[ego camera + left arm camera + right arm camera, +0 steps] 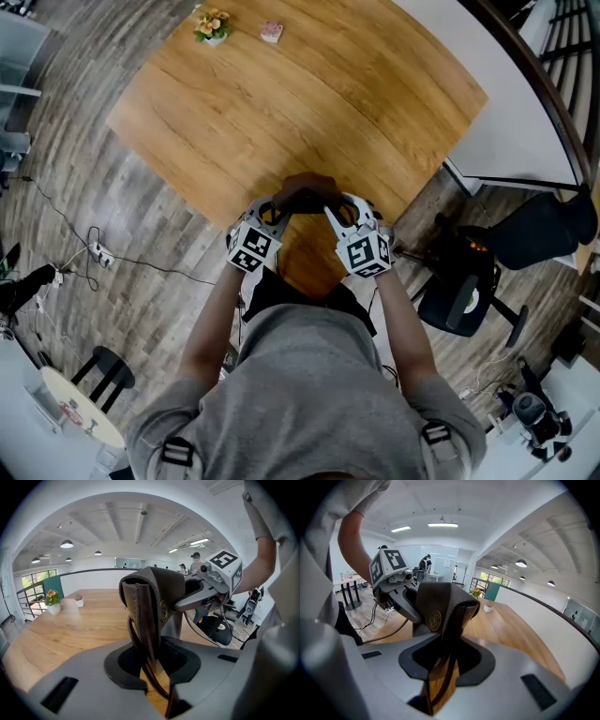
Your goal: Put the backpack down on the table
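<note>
A dark brown leather backpack point(305, 190) hangs between both grippers over the near corner of the wooden table point(309, 94). Only its top shows in the head view, and I cannot tell whether it touches the wood. My left gripper point(274, 208) is shut on a leather fold and strap of the backpack point(154, 597); the jaws point(152, 653) clamp it from both sides. My right gripper point(339, 208) is shut on the other side of the backpack point(440, 606), where a round gold emblem shows. Each gripper view shows the opposite gripper point(206, 590) point(401, 597) close against the leather.
A small flower pot point(213, 25) and a little pink pot point(272, 32) stand at the table's far edge. A black office chair point(464, 281) sits to the right, a black stool point(108, 370) and floor cables point(98, 253) to the left.
</note>
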`<state>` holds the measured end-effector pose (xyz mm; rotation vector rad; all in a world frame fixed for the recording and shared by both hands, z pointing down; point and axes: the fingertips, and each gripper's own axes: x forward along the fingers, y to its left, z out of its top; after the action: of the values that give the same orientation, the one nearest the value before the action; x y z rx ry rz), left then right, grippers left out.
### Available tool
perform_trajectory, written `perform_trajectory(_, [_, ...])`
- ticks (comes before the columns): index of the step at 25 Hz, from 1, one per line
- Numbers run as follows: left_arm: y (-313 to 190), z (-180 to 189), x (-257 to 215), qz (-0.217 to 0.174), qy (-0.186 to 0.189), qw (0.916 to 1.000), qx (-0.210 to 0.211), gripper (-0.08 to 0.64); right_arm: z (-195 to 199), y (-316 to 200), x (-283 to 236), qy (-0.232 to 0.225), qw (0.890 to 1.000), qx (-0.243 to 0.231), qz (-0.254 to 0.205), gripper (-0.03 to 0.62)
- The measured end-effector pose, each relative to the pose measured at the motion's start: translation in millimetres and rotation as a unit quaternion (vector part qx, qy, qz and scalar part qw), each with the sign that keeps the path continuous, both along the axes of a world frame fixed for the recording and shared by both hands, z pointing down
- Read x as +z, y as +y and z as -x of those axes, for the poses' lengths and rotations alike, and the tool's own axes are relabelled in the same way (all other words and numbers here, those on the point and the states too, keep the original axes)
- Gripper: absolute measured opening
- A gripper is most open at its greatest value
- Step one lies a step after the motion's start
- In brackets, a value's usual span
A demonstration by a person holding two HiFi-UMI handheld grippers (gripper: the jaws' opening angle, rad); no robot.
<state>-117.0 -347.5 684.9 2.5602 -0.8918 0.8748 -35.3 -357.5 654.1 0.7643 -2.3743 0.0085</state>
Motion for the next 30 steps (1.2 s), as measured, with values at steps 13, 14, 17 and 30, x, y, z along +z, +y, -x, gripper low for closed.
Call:
perform_trajectory(13, [-3.9, -1.4, 26.1, 0.014, 0.001, 0.9999, -0.004, 0.086, -4.8, -2.6, 31.6, -0.004, 0.999, 0.035, 0.022, 0.094])
perform_trajectory(14, [-4.5, -1.8, 26.7, 0.014, 0.003, 0.9999, -0.005, 0.086, -5.9, -3.4, 33.2, -0.006, 0.999, 0.040, 0.025, 0.098])
perform_trajectory(17, [-5.2, -4.0, 27.5, 0.017, 0.006, 0.9998, -0.004, 0.089, -11.3, -3.9, 37.5, -0.008, 0.998, 0.055, 0.034, 0.117])
perform_trajectory(30, [-0.8, 1.1, 26.5, 0.051, 0.047, 0.9958, -0.061, 0.197, -26.6, 5.5, 34.7, -0.056, 0.990, 0.105, 0.076, 0.227])
